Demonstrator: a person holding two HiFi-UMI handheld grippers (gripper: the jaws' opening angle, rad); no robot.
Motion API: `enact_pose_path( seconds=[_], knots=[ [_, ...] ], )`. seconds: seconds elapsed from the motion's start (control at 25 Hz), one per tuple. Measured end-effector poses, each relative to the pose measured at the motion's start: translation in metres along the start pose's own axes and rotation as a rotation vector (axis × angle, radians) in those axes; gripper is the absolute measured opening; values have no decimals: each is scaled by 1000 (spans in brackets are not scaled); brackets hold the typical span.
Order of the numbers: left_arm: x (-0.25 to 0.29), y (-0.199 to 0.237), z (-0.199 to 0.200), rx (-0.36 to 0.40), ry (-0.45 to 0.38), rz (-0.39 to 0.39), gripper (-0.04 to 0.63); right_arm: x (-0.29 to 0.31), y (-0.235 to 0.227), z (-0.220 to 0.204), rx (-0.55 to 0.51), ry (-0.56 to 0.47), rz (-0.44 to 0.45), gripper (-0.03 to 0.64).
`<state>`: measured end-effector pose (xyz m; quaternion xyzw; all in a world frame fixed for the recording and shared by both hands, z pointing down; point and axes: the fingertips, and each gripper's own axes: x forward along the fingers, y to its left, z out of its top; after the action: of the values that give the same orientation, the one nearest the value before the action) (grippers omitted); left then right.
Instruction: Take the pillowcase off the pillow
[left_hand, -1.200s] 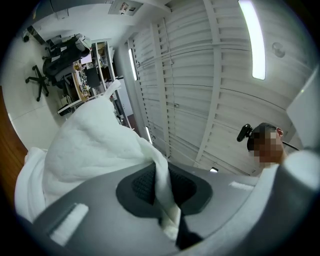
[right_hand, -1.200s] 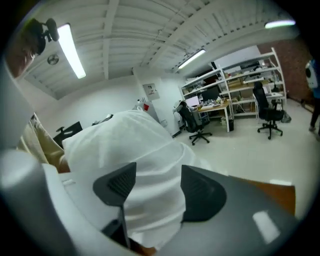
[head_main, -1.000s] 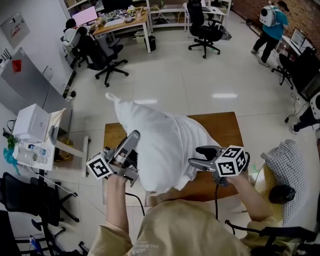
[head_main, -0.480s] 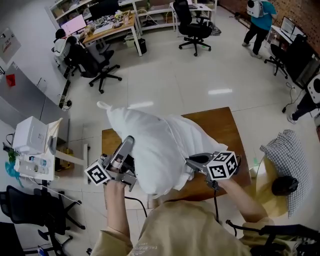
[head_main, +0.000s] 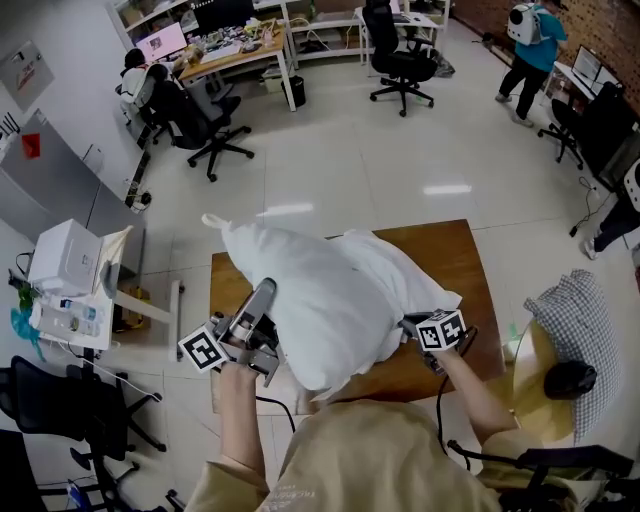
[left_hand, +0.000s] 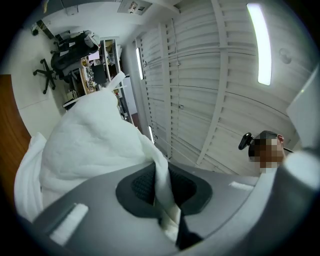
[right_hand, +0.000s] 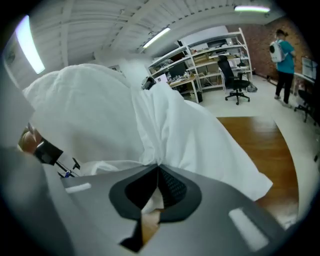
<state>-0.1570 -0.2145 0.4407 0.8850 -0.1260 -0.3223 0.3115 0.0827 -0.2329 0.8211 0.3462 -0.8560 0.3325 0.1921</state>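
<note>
A white pillow (head_main: 310, 290) stands tilted on the wooden table (head_main: 455, 255), its bare corner up at the far left. The loose white pillowcase (head_main: 405, 280) hangs round its right side and spreads toward the table (right_hand: 260, 135). My left gripper (head_main: 266, 292) is at the pillow's near left side, shut on a thin fold of the pillow's white cloth (left_hand: 162, 185). My right gripper (head_main: 406, 323) is low at the near right, shut on a bunched edge of the pillowcase (right_hand: 200, 135), which fans out from its jaws (right_hand: 157, 167).
A checked cushion (head_main: 572, 320) lies on a seat at the right. A white box (head_main: 62, 255) sits on a stand at the left, with a black chair (head_main: 50, 400) below it. Office chairs, desks and a person in teal (head_main: 535, 40) are far back.
My right gripper has dropped from beside the pillow's upper right to low near the table and closed on the pillowcase. The pillow has sunk and tilted a little; the left gripper keeps its hold.
</note>
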Motion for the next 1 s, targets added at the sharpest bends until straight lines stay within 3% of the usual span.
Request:
enact_pose_path(
  seconds=[0.12, 0.16, 0.24, 0.28, 0.36, 0.56, 0.8, 1.0],
  knots=[
    [0, -1, -3, 27, 3, 0, 28, -35, 20, 22, -49, -46, 72, 11],
    [0, -1, -4, 39, 4, 1, 28, -51, 30, 32, -61, -68, 99, 54],
    [-5, 2, -2, 56, -1, 23, 29, -85, 52, 60, -118, -119, 113, 231],
    [-12, 9, -2, 46, -6, 47, 29, -99, 63, 78, -161, -151, 105, 245],
    [-27, 22, -2, 12, -13, 80, 29, -117, 80, 121, -218, -218, 104, 245],
    [-28, 9, -23, 20, 18, 17, 29, -93, 94, 203, -172, -270, 199, 227],
    [-24, 1, -55, 41, 41, 10, 29, 4, 86, 237, -144, -142, 278, 222],
    [-8, 0, -75, 67, 73, 27, 29, 84, 66, 218, -169, 20, 312, 196]
  ],
)
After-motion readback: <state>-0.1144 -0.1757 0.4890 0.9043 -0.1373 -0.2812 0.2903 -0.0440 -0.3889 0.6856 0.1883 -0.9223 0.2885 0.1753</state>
